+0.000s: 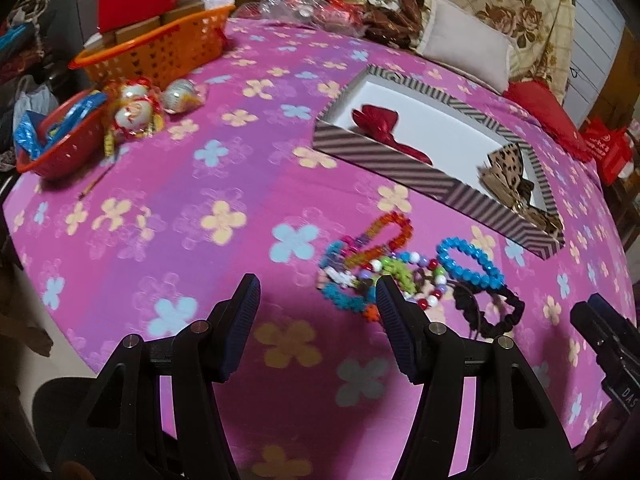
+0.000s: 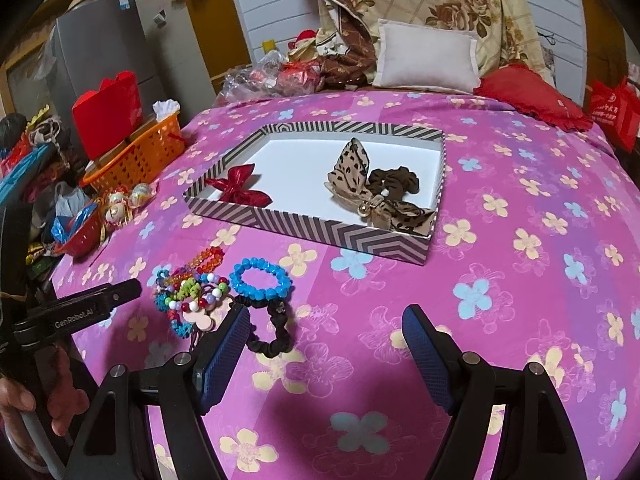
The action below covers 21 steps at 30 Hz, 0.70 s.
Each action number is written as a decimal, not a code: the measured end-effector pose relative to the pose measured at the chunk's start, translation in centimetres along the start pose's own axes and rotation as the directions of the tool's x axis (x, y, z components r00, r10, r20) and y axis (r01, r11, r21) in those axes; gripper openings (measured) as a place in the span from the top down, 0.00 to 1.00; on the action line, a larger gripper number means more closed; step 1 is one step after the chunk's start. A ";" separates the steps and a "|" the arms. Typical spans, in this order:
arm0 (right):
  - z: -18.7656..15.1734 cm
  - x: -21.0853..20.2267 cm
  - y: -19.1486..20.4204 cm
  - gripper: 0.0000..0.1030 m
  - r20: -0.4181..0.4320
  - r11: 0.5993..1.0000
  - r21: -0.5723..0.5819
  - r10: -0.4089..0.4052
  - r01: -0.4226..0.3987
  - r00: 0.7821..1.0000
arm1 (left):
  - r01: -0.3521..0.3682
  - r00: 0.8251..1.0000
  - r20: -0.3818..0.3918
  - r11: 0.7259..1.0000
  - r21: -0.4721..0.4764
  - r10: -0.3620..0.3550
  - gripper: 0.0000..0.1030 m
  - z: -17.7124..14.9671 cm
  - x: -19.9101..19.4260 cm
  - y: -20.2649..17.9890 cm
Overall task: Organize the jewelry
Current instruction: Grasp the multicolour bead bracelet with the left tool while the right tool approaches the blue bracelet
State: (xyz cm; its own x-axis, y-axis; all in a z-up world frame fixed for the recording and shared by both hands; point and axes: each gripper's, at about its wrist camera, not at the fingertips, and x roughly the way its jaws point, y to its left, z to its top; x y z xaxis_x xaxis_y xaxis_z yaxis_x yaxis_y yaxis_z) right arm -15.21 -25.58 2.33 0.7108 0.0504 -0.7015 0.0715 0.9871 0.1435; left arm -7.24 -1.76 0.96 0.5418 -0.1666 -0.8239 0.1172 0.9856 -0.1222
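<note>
A striped box [image 2: 344,236] [image 1: 384,168] lies on the pink flowered cover and holds a red bow [image 2: 240,188] [image 1: 384,128], a leopard-print bow [image 2: 352,172] [image 1: 508,168] and a brown scrunchie [image 2: 396,180]. In front of it lie a blue bead bracelet [image 2: 260,278] [image 1: 468,264], a black scrunchie [image 2: 276,332] [image 1: 496,312], an orange bead bracelet [image 2: 208,258] [image 1: 392,228] and a heap of mixed bead bracelets [image 2: 188,296] [image 1: 360,280]. My left gripper [image 1: 318,292] is open, just left of the heap. My right gripper [image 2: 326,320] is open, right of the black scrunchie.
An orange basket [image 1: 160,48] [image 2: 140,156], a red bowl [image 1: 60,140] [image 2: 82,232] and wrapped ornaments [image 1: 136,112] sit at the left edge. Pillows [image 2: 428,56] and bedding lie at the back. The left gripper shows in the right wrist view [image 2: 96,304].
</note>
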 end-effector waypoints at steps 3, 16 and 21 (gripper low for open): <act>-0.1 0.3 0.0 0.26 -0.006 1.000 0.003 0.004 -0.004 1.000 | 0.018 1.000 -0.025 1.000 0.004 -0.018 0.42 -0.2 0.7 -0.6; -0.5 1.8 -0.6 0.26 -0.038 1.000 0.015 0.016 -0.015 0.999 | 0.051 0.993 -0.104 0.998 -0.027 -0.054 0.42 -0.5 3.4 -1.9; -0.5 2.4 -0.9 0.26 -0.048 1.000 0.018 0.015 -0.014 0.999 | 0.067 0.991 -0.111 0.997 -0.036 -0.070 0.42 -0.2 4.0 -2.2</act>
State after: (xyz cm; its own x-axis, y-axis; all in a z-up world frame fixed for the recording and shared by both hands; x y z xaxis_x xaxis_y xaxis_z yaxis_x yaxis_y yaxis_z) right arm -13.92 -26.23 0.18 0.6776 0.0724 -0.7319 0.0741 0.9834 0.1659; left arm -5.53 -4.63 -2.19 0.4360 -0.2310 -0.8698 0.1227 0.9727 -0.1968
